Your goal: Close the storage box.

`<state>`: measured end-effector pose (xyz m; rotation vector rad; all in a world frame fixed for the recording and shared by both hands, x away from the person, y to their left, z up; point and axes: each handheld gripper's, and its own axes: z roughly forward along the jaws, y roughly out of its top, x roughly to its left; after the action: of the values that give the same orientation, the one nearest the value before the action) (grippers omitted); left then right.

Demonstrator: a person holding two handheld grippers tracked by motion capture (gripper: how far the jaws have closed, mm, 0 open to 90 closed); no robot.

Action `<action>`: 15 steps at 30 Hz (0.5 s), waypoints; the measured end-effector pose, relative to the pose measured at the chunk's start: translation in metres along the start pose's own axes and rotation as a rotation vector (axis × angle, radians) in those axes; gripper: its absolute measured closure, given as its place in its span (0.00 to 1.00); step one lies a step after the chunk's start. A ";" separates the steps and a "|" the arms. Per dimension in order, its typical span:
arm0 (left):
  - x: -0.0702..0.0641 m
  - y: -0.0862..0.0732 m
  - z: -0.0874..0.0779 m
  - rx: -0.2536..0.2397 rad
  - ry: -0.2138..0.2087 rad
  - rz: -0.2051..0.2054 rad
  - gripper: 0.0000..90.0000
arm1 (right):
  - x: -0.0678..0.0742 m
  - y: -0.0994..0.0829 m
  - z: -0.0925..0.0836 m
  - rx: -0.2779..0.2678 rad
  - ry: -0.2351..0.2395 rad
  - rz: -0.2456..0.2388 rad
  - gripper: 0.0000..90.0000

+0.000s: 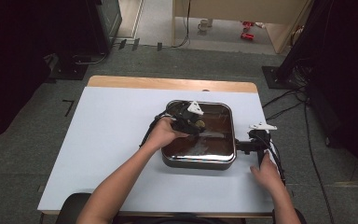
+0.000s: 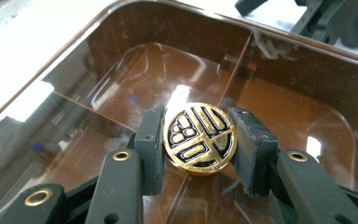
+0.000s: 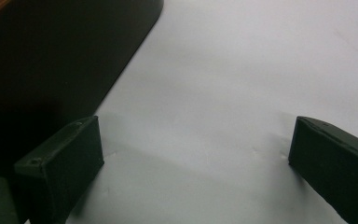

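A square dark box with a brown see-through lid (image 1: 216,140) sits right of centre on the white table (image 1: 112,140). On the lid's middle is a round gold and black knob (image 2: 199,138). My left gripper (image 1: 193,122) is shut on that knob, one pad on each side (image 2: 152,140). The lid (image 2: 135,70) shows dividers beneath it. My right gripper (image 1: 257,140) rests open on the table just right of the box, its pads (image 3: 63,161) wide apart over bare white surface, the box's dark wall (image 3: 51,60) at its left.
The table's wooden far edge (image 1: 168,83) borders grey carpet. Cables (image 1: 284,105) trail on the floor at the right. Dark stands rise at both sides. Bare table surface lies left of and in front of the box.
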<state>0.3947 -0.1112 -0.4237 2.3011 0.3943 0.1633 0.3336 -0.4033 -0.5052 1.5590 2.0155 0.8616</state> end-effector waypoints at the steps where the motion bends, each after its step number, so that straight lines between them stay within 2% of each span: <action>1: 0.000 0.000 0.001 -0.004 -0.006 -0.011 0.66 | 0.000 0.000 0.000 0.000 0.000 0.000 0.02; 12: 0.002 -0.002 0.002 -0.008 -0.024 -0.055 0.65 | 0.000 0.000 0.000 0.000 0.000 0.000 0.02; 15: 0.002 -0.002 0.001 -0.004 -0.016 -0.060 0.57 | 0.000 0.000 0.000 0.000 0.000 0.000 0.02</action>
<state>0.3962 -0.1100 -0.4255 2.2824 0.4538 0.1150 0.3336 -0.4034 -0.5052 1.5589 2.0154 0.8618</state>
